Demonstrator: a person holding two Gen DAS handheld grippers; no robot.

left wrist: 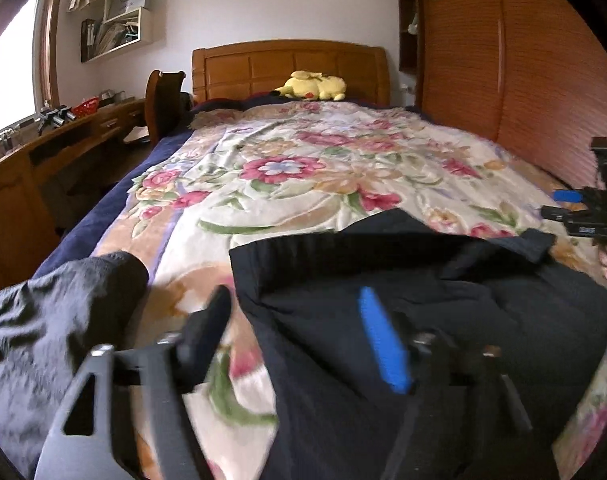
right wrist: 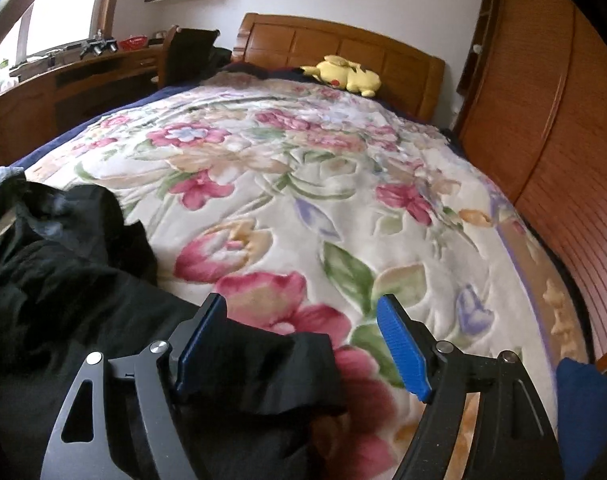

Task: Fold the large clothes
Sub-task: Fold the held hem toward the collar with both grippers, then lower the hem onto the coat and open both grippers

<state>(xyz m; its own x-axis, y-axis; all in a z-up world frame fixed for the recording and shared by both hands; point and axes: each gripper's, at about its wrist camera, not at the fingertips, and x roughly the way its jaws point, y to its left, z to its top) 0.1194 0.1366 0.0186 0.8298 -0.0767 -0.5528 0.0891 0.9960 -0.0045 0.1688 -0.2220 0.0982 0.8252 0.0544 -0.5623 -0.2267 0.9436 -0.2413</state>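
Note:
A large black garment [left wrist: 403,300] lies crumpled on the near part of the floral blanket [left wrist: 287,168]. A separate dark fold or sleeve [left wrist: 63,320] lies off to its left. My left gripper [left wrist: 299,320] hangs open just over the garment's left edge, its pads apart and pressing on nothing. In the right wrist view the garment [right wrist: 63,272] fills the near left. One loose black corner [right wrist: 263,368] lies between the fingers of my right gripper [right wrist: 303,340], which is open with neither pad pressing the cloth. The right gripper [left wrist: 561,204] also shows at the far right of the left wrist view.
A yellow plush toy [left wrist: 315,86] rests by the wooden headboard [left wrist: 287,68]. A wooden wardrobe [right wrist: 563,120] runs along the bed's right side. A desk [left wrist: 83,128] and chair [left wrist: 163,100] stand on the left. Something blue [right wrist: 583,400] sits at the near right.

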